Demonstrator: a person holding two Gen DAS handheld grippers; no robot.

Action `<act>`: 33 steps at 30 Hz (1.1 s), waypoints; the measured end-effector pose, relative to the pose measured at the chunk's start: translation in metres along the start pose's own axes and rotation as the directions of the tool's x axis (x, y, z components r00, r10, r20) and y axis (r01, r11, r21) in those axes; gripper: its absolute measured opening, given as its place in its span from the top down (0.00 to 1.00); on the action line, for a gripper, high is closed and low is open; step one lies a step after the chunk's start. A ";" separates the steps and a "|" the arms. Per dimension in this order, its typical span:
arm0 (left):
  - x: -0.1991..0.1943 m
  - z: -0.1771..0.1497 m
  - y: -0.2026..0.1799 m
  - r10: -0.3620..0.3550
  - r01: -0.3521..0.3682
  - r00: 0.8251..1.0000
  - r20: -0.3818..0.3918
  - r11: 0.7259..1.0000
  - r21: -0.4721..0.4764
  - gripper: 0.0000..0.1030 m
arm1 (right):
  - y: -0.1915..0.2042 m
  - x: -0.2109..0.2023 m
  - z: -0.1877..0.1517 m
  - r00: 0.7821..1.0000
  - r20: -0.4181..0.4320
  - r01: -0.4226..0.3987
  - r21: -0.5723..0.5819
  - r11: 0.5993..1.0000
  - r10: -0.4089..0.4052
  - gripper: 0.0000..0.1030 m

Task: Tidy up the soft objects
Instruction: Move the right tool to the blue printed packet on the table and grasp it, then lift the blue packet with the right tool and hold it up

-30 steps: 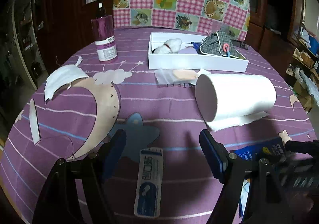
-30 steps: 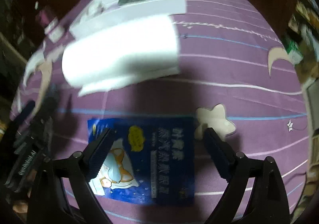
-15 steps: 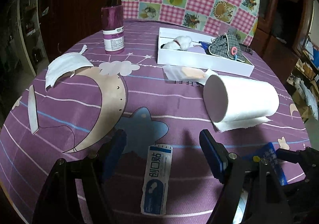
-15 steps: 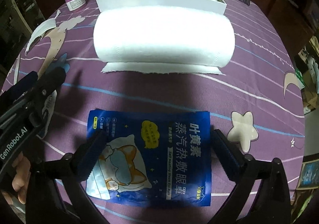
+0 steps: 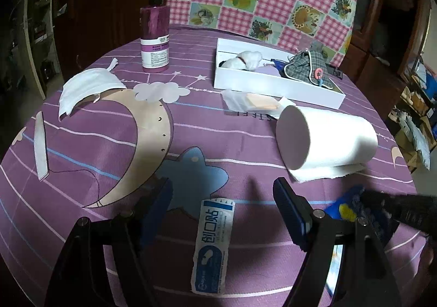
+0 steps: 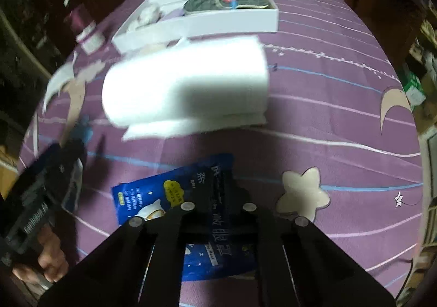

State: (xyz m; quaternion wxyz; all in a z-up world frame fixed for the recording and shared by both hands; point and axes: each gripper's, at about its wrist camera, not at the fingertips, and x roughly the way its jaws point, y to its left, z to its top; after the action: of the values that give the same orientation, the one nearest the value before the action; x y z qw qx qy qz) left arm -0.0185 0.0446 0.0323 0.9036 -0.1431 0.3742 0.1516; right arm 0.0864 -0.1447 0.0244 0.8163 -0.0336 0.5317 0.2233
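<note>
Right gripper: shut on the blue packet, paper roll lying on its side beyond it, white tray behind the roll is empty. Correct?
Not quite: the white tray isn't empty. The left wrist view shows a white plush and a plaid pouch in it. The rest holds: right gripper shut on the blue packet, paper roll on its side.

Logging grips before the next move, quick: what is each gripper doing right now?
Left gripper: open, empty, above the small sachet.
Right gripper: just closed on the blue pouch.

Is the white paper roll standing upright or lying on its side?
Lying on its side: the paper roll shows its round end sideways, loose sheet flat on the purple tablecloth.
</note>
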 end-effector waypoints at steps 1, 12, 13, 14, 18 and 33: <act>0.000 0.000 -0.001 -0.004 0.004 1.000 0.001 1.000 0.004 0.26 | -0.002 -0.002 0.003 1.000 0.009 -0.014 0.010 1.000 0.014 0.95; -0.007 -0.002 -0.014 -0.139 0.138 0.990 0.012 0.988 0.062 0.24 | -0.004 -0.029 0.016 0.961 0.206 -0.193 0.026 0.981 0.184 0.95; -0.009 -0.003 -0.016 -0.150 0.148 0.989 0.017 0.986 0.073 0.24 | -0.004 -0.026 0.016 0.962 0.205 -0.191 0.022 0.981 0.182 0.95; -0.009 -0.004 -0.019 -0.149 0.147 0.989 0.018 0.985 0.087 0.24 | -0.003 -0.019 0.015 0.963 0.196 -0.191 0.018 0.981 0.184 0.95; 0.010 -0.010 -0.038 -0.076 0.087 0.995 -0.069 0.981 0.171 0.24 | -0.009 -0.008 0.014 0.957 0.178 -0.238 0.027 0.971 0.230 0.95; 0.026 -0.013 -0.050 -0.002 0.029 0.993 -0.119 0.974 0.224 0.19 | -0.050 0.022 0.007 0.846 0.060 -0.532 0.159 0.832 0.530 0.74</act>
State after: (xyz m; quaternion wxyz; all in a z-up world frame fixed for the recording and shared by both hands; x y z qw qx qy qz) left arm 0.0093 -0.0014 0.0120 0.8913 -0.0512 0.4409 0.0925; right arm 0.1199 -0.1805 -0.0013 0.7256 0.1864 0.5317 0.3951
